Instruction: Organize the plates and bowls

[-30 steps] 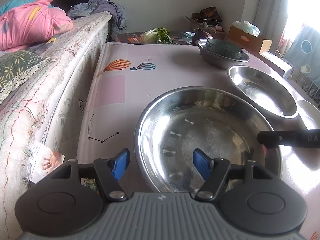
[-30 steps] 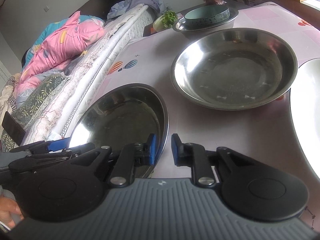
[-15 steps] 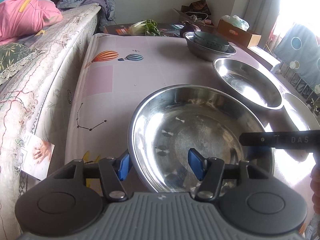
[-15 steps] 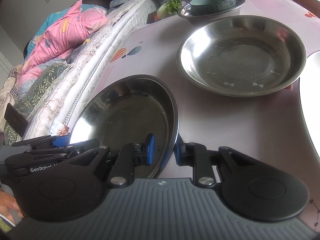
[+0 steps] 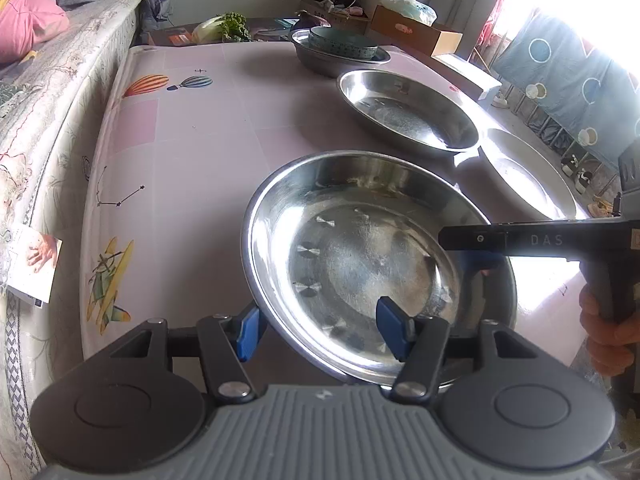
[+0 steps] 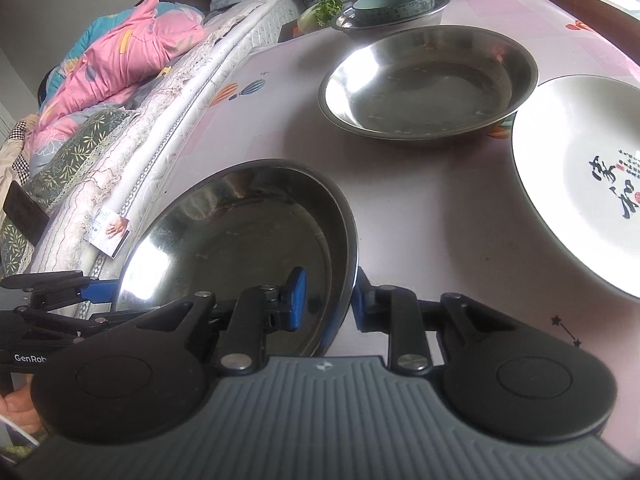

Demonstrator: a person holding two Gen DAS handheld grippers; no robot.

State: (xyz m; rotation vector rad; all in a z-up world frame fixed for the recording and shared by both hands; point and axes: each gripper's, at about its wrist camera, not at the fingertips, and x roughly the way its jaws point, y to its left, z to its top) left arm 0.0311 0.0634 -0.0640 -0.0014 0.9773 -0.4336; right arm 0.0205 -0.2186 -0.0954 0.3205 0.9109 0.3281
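While both grippers [image 5: 320, 330] [image 6: 328, 300] loosely straddle its rim, right one opening, the steel plate [image 5: 376, 260] faces up.

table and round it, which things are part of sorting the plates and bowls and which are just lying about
Part of the job:
near steel plate
far steel plate
white ceramic plate
teal bowl in a steel bowl

Just lying about:
leafy vegetable
cardboard box
pink bedding
paper card
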